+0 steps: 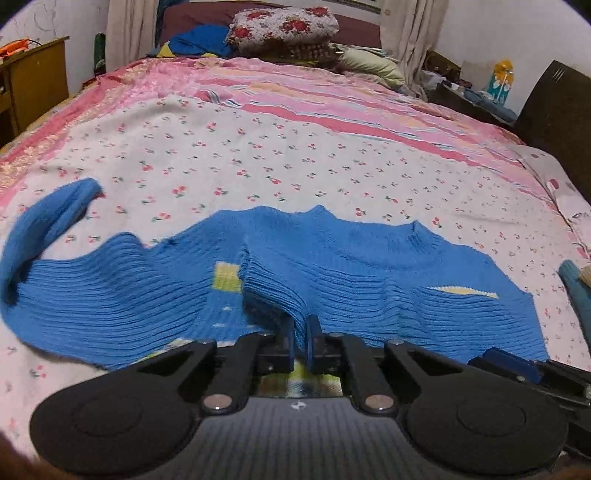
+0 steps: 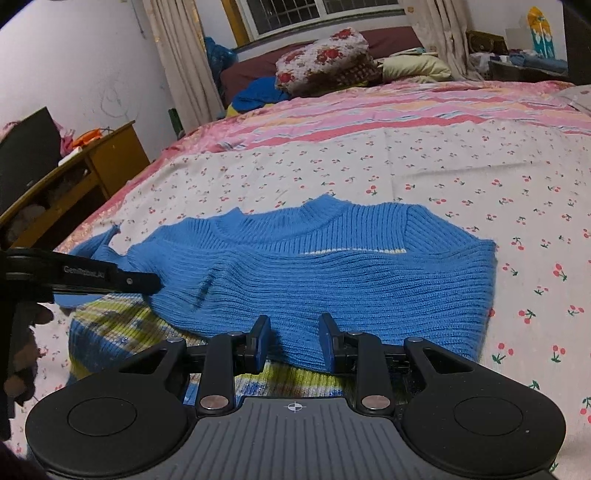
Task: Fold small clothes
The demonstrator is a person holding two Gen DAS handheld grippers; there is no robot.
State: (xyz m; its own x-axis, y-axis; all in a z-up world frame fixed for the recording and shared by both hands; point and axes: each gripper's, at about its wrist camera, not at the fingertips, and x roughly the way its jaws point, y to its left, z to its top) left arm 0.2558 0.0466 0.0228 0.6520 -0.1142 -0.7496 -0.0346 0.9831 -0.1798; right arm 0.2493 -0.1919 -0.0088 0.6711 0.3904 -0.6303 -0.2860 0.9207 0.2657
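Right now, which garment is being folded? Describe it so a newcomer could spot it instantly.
Start at the big bed under the cherry-print sheet. Near its front edge lies a blue ribbed sweater, collar toward the pillows, with both grippers' jaws on its near hem. It is the only garment laid out on the sheet; the other blue fabric sits crumpled far back by the floral quilt.

Home bedroom: bed [image 2: 424, 155] under cherry-print sheet, floral pillow [image 2: 325, 59] at far edge, curtained window [image 2: 317, 14], wooden nightstand [image 2: 92, 166] beside.

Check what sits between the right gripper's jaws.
A fold of the blue ribbed knit sweater lies between the right gripper jaws, over a green-striped layer; whether they pinch it is unclear. Seen in the right wrist view.
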